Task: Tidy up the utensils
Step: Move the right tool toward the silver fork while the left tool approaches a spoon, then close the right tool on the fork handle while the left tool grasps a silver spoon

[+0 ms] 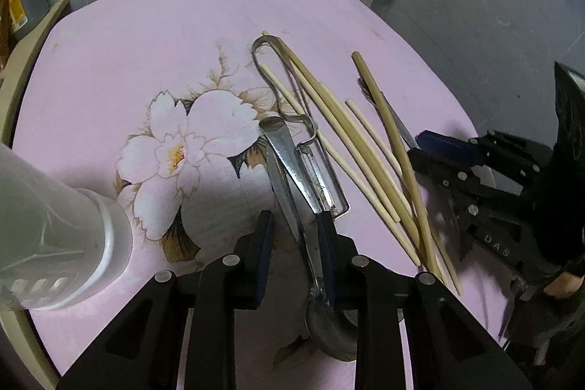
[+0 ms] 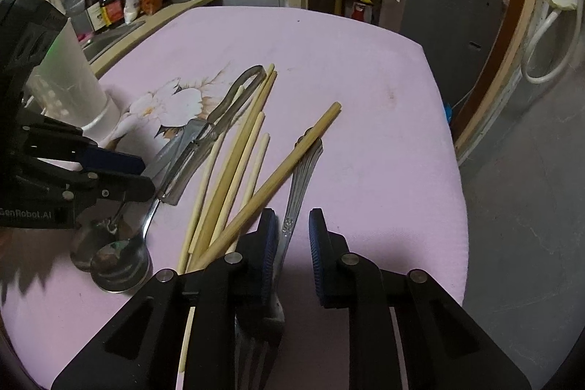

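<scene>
Both black two-finger grippers point steeply downward. The left gripper [image 1: 297, 236] has its blue-padded fingers [image 1: 326, 245] narrowly parted; the right gripper [image 2: 291, 236] likewise stands with fingers narrowly apart.

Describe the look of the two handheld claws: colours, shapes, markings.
Both the left claw and right claw are matte black angular linkages with silver round pivot pins and dark blue ribbed finger pads. White lettering marks their sides. No cables or sleeves show.
</scene>
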Tool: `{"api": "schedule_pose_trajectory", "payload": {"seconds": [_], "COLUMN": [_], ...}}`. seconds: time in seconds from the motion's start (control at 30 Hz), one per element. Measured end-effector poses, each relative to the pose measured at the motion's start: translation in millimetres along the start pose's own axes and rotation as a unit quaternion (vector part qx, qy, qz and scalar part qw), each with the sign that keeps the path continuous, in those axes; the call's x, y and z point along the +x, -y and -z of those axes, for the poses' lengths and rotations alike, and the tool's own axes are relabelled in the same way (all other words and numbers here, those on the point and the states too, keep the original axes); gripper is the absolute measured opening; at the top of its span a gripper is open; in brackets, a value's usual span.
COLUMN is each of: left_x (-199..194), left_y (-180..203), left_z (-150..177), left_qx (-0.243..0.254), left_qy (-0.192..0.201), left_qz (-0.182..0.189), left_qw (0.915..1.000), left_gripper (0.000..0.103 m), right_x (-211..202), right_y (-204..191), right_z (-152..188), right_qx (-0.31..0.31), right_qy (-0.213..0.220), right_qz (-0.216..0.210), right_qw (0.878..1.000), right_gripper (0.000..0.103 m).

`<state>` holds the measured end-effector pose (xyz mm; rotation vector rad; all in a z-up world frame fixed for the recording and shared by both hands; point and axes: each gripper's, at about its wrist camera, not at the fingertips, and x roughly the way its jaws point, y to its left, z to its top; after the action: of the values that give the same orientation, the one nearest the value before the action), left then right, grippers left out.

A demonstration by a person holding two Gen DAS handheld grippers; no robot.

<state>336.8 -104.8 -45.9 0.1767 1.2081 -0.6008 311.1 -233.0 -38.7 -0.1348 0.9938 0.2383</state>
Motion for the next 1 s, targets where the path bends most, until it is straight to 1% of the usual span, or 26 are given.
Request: {"api": "schedule_pose_trajectory", "payload": {"seconds": [0.03, 0.13, 0.23, 0.37, 0.47, 0.53, 0.63, 0.67, 0.77, 0.87, 0.93, 0.97, 1.0], "left_x": [3, 2, 3, -3, -8, -8, -5, -12, -7, -4, -6, -7, -13], "left_y": [1, 0, -2, -9, -11, -10, -11, -7, 0, 3, -4, -7, -13], "left_z": [-1, -2, 6, 22, 35, 43, 45, 44, 41, 39, 41, 41, 47], "left_qx": [0.000, -0.012, -0.046, -0.087, -0.111, -0.118, -0.113, -0.114, -0.096, -0.098, -0.126, -0.138, -0.150], "left_qy": [-0.004, -0.001, 0.006, 0.018, 0.023, 0.020, 0.020, 0.018, -0.006, -0.015, -0.015, -0.011, -0.004], "left_qz": [0.000, 0.010, 0.024, 0.037, 0.044, 0.055, 0.052, 0.052, 0.048, 0.051, 0.070, 0.076, 0.082], "left_qw": [1.0000, 0.9999, 0.9986, 0.9953, 0.9926, 0.9913, 0.9921, 0.9920, 0.9941, 0.9937, 0.9895, 0.9874, 0.9853], "left_gripper": [0.008, 0.005, 0.003, 0.000, 0.000, 0.000, 0.000, 0.000, 0.000, 0.000, 0.000, 0.000, 0.000], "right_x": [1, 3, 0, -8, -18, -22, -20, -19, -11, -7, -8, -10, -12], "right_y": [1, 1, -1, -3, 3, 2, -4, -6, -4, -4, -9, -14, -16], "right_z": [-2, -6, -5, 1, 8, 13, 15, 13, 5, 4, 6, 8, 9], "right_qx": [0.001, -0.011, -0.021, -0.029, -0.013, -0.016, -0.037, -0.039, -0.029, -0.026, -0.036, -0.045, -0.048], "right_qy": [-0.005, -0.019, -0.026, -0.028, -0.027, -0.024, -0.027, -0.030, -0.041, -0.041, -0.033, -0.027, -0.022], "right_qz": [-0.003, -0.007, -0.009, -0.009, -0.022, -0.019, -0.006, -0.004, -0.011, -0.008, 0.006, 0.018, 0.023], "right_qw": [1.000, 1.000, 0.999, 0.999, 0.999, 0.999, 0.999, 0.999, 0.999, 0.999, 0.999, 0.998, 0.998], "right_gripper": [0.016, 0.015, 0.006, 0.003, 0.002, 0.002, 0.003, 0.004, 0.010, 0.010, 0.009, 0.006, 0.005]}}
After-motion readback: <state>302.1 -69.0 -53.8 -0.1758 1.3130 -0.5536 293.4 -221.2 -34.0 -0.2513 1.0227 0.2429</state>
